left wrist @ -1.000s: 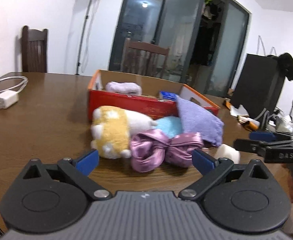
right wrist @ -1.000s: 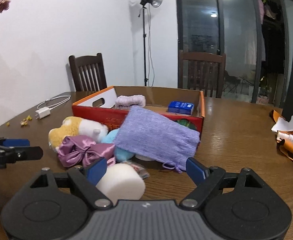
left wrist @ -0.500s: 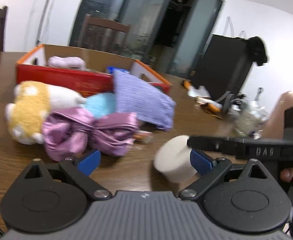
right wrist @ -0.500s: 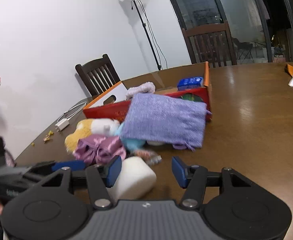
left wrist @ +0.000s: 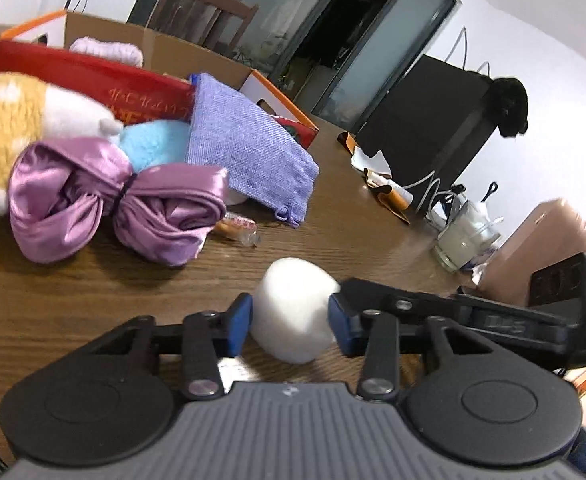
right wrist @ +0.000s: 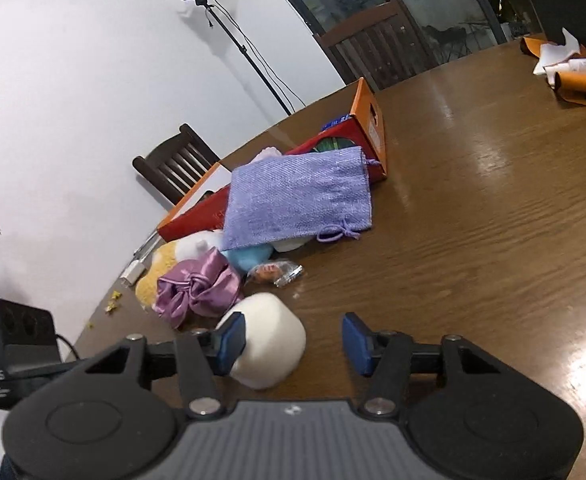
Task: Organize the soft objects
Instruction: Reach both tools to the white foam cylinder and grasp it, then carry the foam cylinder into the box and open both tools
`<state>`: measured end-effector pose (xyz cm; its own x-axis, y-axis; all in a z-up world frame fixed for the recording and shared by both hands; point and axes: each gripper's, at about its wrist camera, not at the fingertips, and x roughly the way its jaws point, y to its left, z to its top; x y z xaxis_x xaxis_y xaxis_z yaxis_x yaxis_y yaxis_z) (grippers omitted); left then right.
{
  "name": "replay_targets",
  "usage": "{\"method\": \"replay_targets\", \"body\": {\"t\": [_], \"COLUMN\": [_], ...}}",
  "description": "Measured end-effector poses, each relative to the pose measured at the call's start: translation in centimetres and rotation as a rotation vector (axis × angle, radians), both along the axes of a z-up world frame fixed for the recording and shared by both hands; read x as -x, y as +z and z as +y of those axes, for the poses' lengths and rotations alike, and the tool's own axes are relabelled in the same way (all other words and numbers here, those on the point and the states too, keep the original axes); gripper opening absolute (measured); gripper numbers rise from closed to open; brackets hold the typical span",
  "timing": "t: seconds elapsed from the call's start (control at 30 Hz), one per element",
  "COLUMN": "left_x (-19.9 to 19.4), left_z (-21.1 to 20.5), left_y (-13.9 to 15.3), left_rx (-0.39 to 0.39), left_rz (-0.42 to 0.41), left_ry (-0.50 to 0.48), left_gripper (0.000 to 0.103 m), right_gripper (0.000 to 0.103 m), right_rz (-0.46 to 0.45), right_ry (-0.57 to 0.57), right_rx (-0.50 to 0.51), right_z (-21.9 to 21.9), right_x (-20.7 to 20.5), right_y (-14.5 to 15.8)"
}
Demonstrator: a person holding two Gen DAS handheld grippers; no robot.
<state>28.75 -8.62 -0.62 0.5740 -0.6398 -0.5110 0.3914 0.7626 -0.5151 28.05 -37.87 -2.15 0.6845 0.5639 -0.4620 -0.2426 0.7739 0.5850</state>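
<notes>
A white foam cylinder [left wrist: 295,312] lies on the wooden table, and my left gripper [left wrist: 289,322] is shut on it, both blue pads pressing its sides. It also shows in the right wrist view [right wrist: 271,346], where my right gripper [right wrist: 293,340] is open with the cylinder against its left pad. Behind lie a purple satin bow [left wrist: 113,204], a yellow and white plush [left wrist: 17,120], a light blue plush [left wrist: 153,146] and a lavender pouch [left wrist: 249,152] leaning on the red cardboard box [left wrist: 93,76].
A lilac soft item [left wrist: 107,50] lies inside the box. A small wrapped item [left wrist: 239,230] lies by the bow. A glass jar [left wrist: 467,238], orange packaging [left wrist: 389,194] and a black case [left wrist: 433,120] stand at the right. Chairs stand behind the table.
My left gripper swung right to the white cylinder and closed on it. My right gripper tilted and stayed open beside the cylinder.
</notes>
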Motion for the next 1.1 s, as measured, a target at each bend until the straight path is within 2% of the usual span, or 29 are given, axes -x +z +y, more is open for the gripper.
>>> {"method": "replay_targets", "body": {"t": [0.1, 0.17, 0.43, 0.5, 0.57, 0.67, 0.77, 0.9, 0.97, 1.03, 1.1], "left_x": [0.8, 1.5, 3.2, 3.3, 3.4, 2.5, -0.7, -9.5, -14.9, -20.4, -25.3], "left_z": [0.1, 0.5, 2.2, 2.4, 2.6, 3.4, 4.2, 5.0, 5.8, 6.4, 6.5], "left_y": [0.5, 0.8, 0.4, 0.8, 1.8, 4.5, 8.5, 12.4, 13.3, 13.2, 12.3], "left_rx": [-0.036, -0.041, -0.007, -0.01, -0.022, 0.016, 0.015, 0.027, 0.056, 0.11, 0.122], "left_rz": [-0.014, -0.011, 0.01, 0.001, -0.05, -0.126, -0.242, -0.282, -0.248, -0.173, -0.105], "left_ry": [0.022, 0.025, 0.044, 0.05, 0.067, 0.067, 0.043, 0.023, 0.035, 0.049, 0.07], "left_gripper": [0.041, 0.04, 0.036, 0.036, 0.034, 0.034, 0.034, 0.034, 0.034, 0.034, 0.034], "right_gripper": [0.027, 0.022, 0.024, 0.021, 0.02, 0.019, 0.019, 0.019, 0.019, 0.019, 0.019], "right_rz": [0.01, 0.001, 0.029, 0.03, 0.045, 0.025, -0.055, -0.166, -0.13, -0.077, -0.06], "right_ry": [0.02, 0.05, 0.086, 0.096, 0.118, 0.123, 0.141, 0.161, 0.173, 0.143, 0.114], "right_rx": [-0.019, -0.024, -0.033, -0.019, -0.05, -0.106, -0.12, -0.053, -0.074, -0.119, -0.083], "right_z": [0.9, 1.6, 3.1, 3.3, 3.5, 3.4, 3.4, 4.6, 5.1, 5.3, 6.2], "right_x": [-0.6, -0.3, 0.7, 0.7, 0.6, -0.3, -2.5, -8.6, -14.1, -19.0, -23.1], "right_y": [-0.2, 0.1, 0.0, 0.2, 0.6, 2.1, 5.5, 10.3, 11.6, 11.6, 11.3]}}
